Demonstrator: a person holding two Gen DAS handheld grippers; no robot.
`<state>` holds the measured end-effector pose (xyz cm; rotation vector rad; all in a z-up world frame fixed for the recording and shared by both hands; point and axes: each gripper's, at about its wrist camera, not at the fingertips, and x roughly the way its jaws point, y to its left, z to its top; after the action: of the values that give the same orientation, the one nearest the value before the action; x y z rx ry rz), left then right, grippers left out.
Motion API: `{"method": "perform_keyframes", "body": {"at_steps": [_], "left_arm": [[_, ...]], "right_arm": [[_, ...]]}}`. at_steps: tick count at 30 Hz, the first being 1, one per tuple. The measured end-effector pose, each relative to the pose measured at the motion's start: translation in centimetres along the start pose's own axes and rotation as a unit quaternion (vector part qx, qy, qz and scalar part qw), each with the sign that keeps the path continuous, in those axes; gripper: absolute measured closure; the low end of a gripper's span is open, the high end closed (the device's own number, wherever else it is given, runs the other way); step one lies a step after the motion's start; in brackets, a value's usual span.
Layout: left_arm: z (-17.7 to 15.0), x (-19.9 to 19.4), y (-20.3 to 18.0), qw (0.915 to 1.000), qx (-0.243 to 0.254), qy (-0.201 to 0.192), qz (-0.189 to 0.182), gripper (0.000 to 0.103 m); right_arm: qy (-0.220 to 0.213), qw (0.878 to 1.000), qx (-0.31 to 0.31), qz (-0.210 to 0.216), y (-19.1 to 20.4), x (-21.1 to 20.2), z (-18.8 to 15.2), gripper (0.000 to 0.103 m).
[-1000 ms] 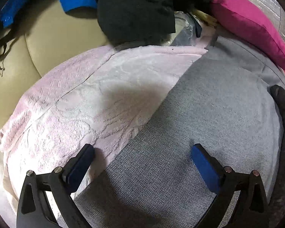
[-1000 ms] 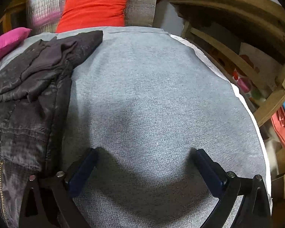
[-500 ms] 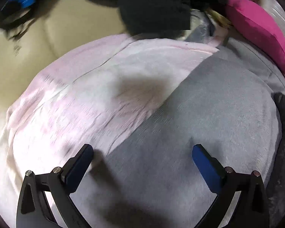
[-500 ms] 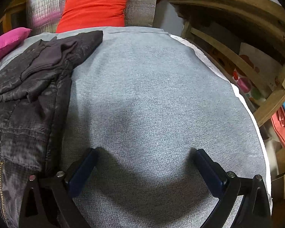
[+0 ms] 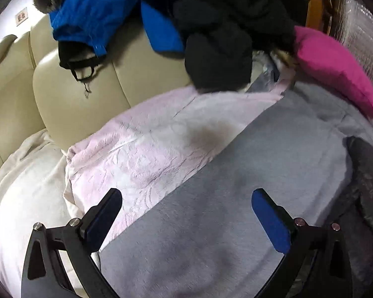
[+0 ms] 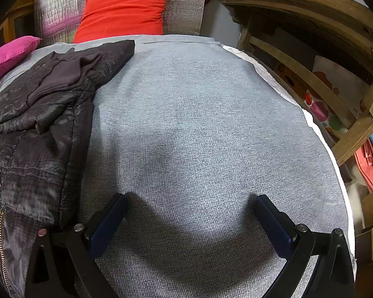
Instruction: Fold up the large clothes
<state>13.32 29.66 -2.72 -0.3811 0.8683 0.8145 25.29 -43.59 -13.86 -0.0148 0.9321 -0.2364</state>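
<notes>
A dark quilted jacket (image 6: 37, 121) with a brass zipper lies crumpled on the left of a grey cloth (image 6: 199, 129) spread flat. My right gripper (image 6: 189, 206) hovers open over the bare grey cloth, just right of the jacket, holding nothing. In the left wrist view the same grey cloth (image 5: 273, 173) fills the lower right and the jacket's edge (image 5: 365, 173) shows at the far right. My left gripper (image 5: 186, 203) is open and empty above the seam where the grey cloth meets a pale pink textured blanket (image 5: 161, 144).
A pile of clothes sits at the back: a blue jacket (image 5: 97, 12) and black garments (image 5: 218, 57) on a cream sofa (image 5: 74, 89). A magenta cushion (image 5: 335, 69) and red cushion (image 6: 124, 12) lean behind. Wooden shelving (image 6: 310, 57) stands right of the cloth's edge.
My left gripper has pulled back and tilted up, so more of the sofa, the blue jacket and the black pile come into view. The right gripper has stayed still.
</notes>
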Motion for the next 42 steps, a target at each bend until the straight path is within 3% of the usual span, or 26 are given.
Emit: {"method": "perform_keyframes", "body": {"at_steps": [9, 23, 31, 36, 42], "left_arm": [[-0.2, -1.8, -3.0, 0.9990, 0.034, -0.009, -0.028, 0.000], [0.2, 1.4, 0.2, 0.9994, -0.001, 0.005, -0.035, 0.000], [-0.6, 4.0, 0.7, 0.9975, 0.025, 0.010, -0.065, 0.000], [-2.4, 4.7, -1.3, 0.9922, 0.070, 0.010, -0.103, 0.000], [-4.1, 2.0, -6.2, 0.9742, 0.149, -0.010, -0.169, 0.000]], "right_arm": [[0.000, 1.000, 0.000, 0.000, 0.0, 0.0, 0.0, 0.000], [0.000, 1.000, 0.000, 0.000, 0.0, 0.0, 0.0, 0.000], [0.000, 1.000, 0.000, 0.000, 0.0, 0.0, -0.1, 0.000], [0.000, 1.000, 0.000, 0.000, 0.0, 0.0, -0.1, 0.000], [0.000, 1.000, 0.000, 0.000, 0.0, 0.0, -0.1, 0.000]]}}
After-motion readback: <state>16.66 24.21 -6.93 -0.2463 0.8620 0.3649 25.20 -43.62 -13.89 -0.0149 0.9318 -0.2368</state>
